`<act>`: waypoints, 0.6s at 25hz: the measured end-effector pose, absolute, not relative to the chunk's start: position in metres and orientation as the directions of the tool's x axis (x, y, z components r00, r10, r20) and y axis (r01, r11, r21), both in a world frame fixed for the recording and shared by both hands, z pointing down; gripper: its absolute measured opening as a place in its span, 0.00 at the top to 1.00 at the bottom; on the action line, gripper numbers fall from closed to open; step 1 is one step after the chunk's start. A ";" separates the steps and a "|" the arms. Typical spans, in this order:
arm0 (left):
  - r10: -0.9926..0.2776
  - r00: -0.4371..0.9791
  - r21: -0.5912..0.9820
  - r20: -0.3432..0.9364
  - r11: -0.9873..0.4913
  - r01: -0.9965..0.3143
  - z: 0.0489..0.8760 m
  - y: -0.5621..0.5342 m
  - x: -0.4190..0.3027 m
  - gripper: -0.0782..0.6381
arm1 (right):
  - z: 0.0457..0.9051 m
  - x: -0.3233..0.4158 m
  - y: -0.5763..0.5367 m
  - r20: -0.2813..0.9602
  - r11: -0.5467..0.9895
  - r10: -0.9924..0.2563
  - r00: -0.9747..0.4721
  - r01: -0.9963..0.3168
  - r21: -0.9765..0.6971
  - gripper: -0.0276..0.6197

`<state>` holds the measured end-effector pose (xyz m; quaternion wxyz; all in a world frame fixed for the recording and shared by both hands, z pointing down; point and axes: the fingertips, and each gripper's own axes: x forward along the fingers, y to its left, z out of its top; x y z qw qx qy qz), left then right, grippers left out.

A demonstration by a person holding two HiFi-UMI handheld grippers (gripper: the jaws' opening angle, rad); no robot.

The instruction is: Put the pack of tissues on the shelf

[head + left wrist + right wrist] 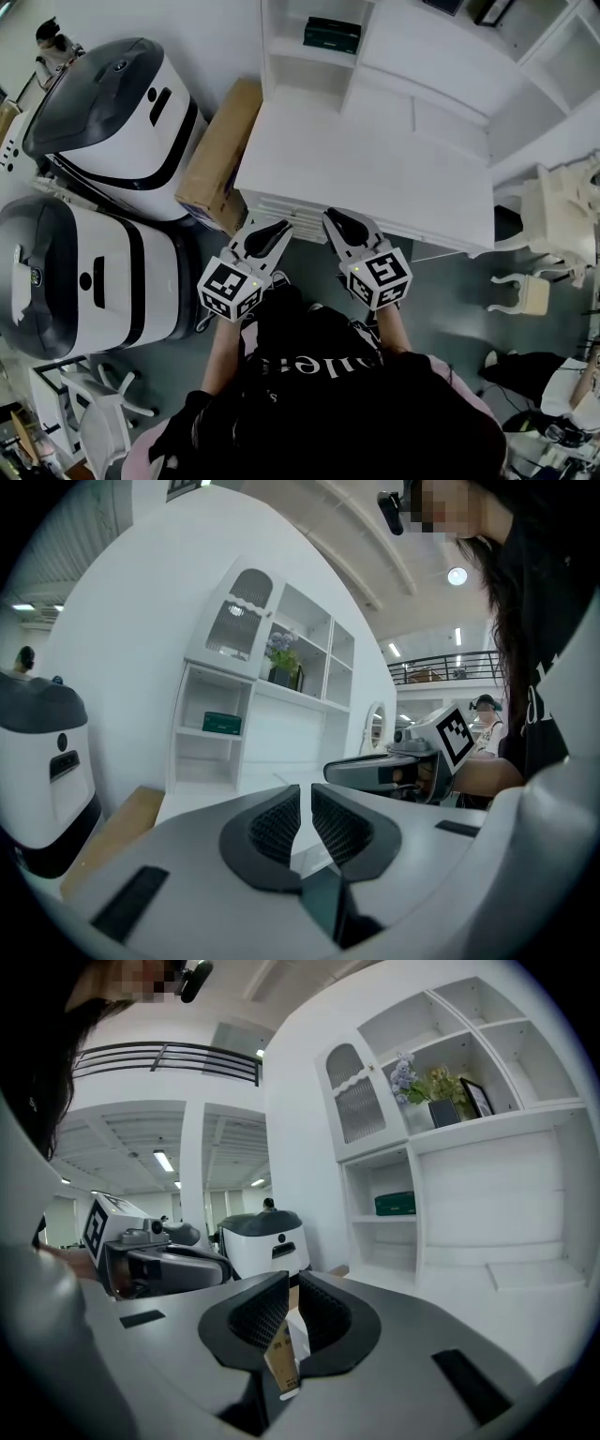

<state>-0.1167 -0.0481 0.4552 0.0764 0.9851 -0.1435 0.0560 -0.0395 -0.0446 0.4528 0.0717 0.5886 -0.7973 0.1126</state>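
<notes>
Both tools sit at the front edge of the desk [375,169], side by side and near each other.

Left gripper [279,227]: jaws together, nothing between them.

Right gripper [330,217]: jaws together. A thin brown-and-white sliver [279,1354] shows in the slit; I cannot tell what it is.

The pack [332,35] lies on a board in the left column of the shelf [309,70], well apart from both grippers. Open desk top runs from the front edge to the shelf. A box [220,155] leans against the desk's left edge.

Count: one pack, one box, two robots [122,112] at left, two grippers.
</notes>
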 end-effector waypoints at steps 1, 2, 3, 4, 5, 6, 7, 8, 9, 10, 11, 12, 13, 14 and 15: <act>-0.273 0.952 0.135 0.135 -0.947 -0.291 0.456 -0.040 -0.116 0.82 | 0.453 -0.040 -0.036 0.247 0.285 -0.921 -0.300 -0.954 -0.096 0.86; -0.272 0.952 0.139 0.139 -0.947 -0.290 0.457 -0.031 -0.116 0.83 | 0.454 -0.041 -0.028 0.247 0.288 -0.920 -0.304 -0.953 -0.097 0.86; -0.269 0.953 0.145 0.141 -0.946 -0.289 0.458 -0.022 -0.116 0.83 | 0.455 -0.043 -0.019 0.247 0.292 -0.919 -0.307 -0.952 -0.098 0.86; -0.267 0.953 0.150 0.143 -0.946 -0.287 0.459 -0.014 -0.116 0.83 | 0.455 -0.044 -0.011 0.247 0.295 -0.918 -0.311 -0.950 -0.098 0.86; -0.264 0.954 0.154 0.146 -0.946 -0.285 0.460 -0.006 -0.116 0.83 | 0.456 -0.046 -0.003 0.246 0.300 -0.917 -0.315 -0.949 -0.098 0.86; -0.261 0.954 0.154 0.148 -0.947 -0.283 0.461 0.001 -0.116 0.84 | 0.457 -0.047 0.005 0.247 0.305 -0.915 -0.319 -0.948 -0.095 0.86; -0.258 0.954 0.152 0.150 -0.948 -0.280 0.461 0.008 -0.116 0.84 | 0.458 -0.049 0.012 0.248 0.310 -0.913 -0.323 -0.946 -0.092 0.86; -0.256 0.955 0.149 0.152 -0.949 -0.278 0.462 0.015 -0.116 0.84 | 0.460 -0.050 0.018 0.250 0.314 -0.912 -0.327 -0.945 -0.089 0.86; -0.255 0.955 0.146 0.154 -0.950 -0.277 0.463 0.021 -0.116 0.84 | 0.461 -0.051 0.025 0.251 0.318 -0.910 -0.330 -0.944 -0.086 0.86; -0.253 0.955 0.145 0.155 -0.950 -0.276 0.463 0.027 -0.115 0.84 | 0.462 -0.052 0.031 0.252 0.322 -0.909 -0.332 -0.943 -0.084 0.86; -0.252 0.955 0.144 0.154 -0.951 -0.274 0.463 0.033 -0.114 0.84 | 0.464 -0.052 0.036 0.252 0.324 -0.908 -0.334 -0.942 -0.082 0.86; -0.251 0.956 0.143 0.154 -0.951 -0.273 0.464 0.039 -0.113 0.84 | 0.464 -0.052 0.041 0.252 0.326 -0.908 -0.335 -0.942 -0.080 0.86; -0.249 0.956 0.142 0.154 -0.952 -0.270 0.464 0.044 -0.113 0.84 | 0.465 -0.052 0.046 0.251 0.327 -0.908 -0.336 -0.942 -0.078 0.86; -0.246 0.957 0.141 0.155 -0.953 -0.268 0.464 0.049 -0.112 0.84 | 0.465 -0.052 0.050 0.250 0.328 -0.908 -0.337 -0.941 -0.077 0.86; -0.243 0.957 0.139 0.156 -0.954 -0.265 0.464 0.053 -0.112 0.84 | 0.465 -0.053 0.054 0.248 0.330 -0.908 -0.339 -0.941 -0.076 0.86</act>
